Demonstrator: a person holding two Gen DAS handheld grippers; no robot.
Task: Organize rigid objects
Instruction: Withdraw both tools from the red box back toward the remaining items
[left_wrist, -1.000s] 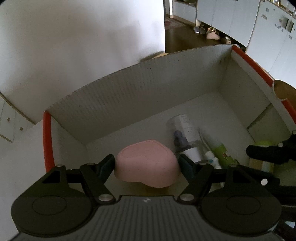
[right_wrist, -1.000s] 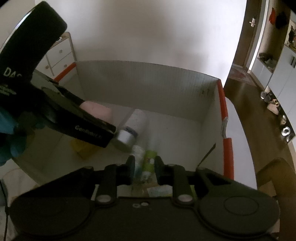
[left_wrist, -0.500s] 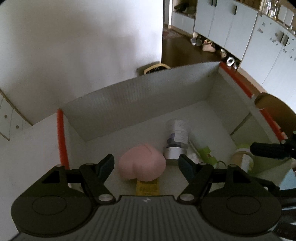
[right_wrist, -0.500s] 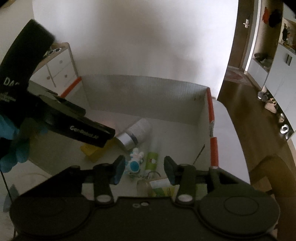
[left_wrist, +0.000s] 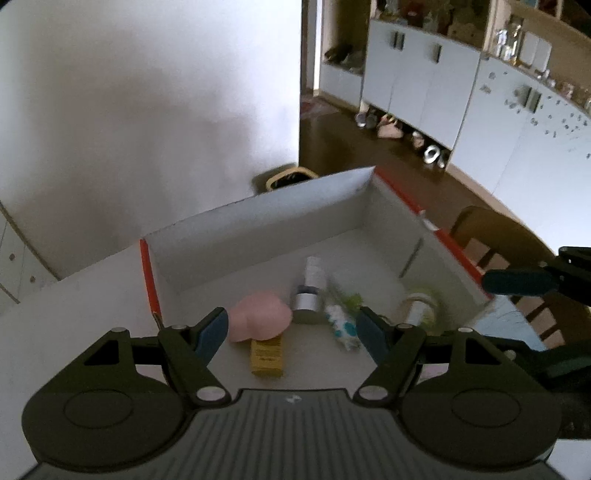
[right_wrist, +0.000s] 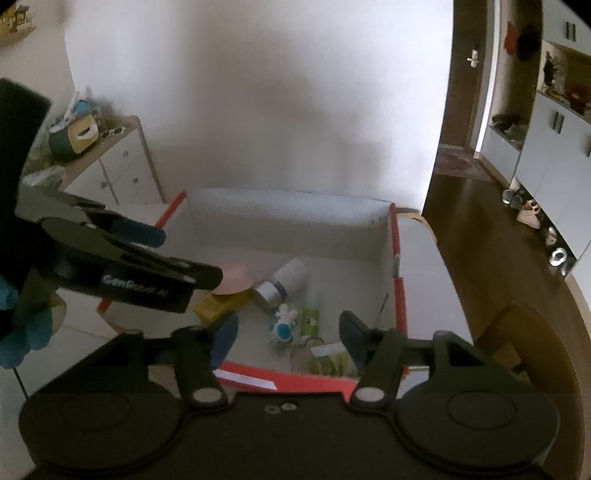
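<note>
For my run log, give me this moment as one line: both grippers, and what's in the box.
left gripper: open, empty | right gripper: open, empty | box: pink heart, yellow carton, silver-capped bottle

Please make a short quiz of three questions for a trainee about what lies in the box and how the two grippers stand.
1. True or false: the left gripper holds the pink heart-shaped object.
2. Which item lies partly under that pink object? A) yellow packet B) white bottle with silver cap C) blue-and-white figure
3. Fill in: all the items lie inside a white cardboard box with ____ edges.

Key:
1. False; its jaws are open and empty, above the box.
2. A
3. Red. The right gripper is open too.
</note>
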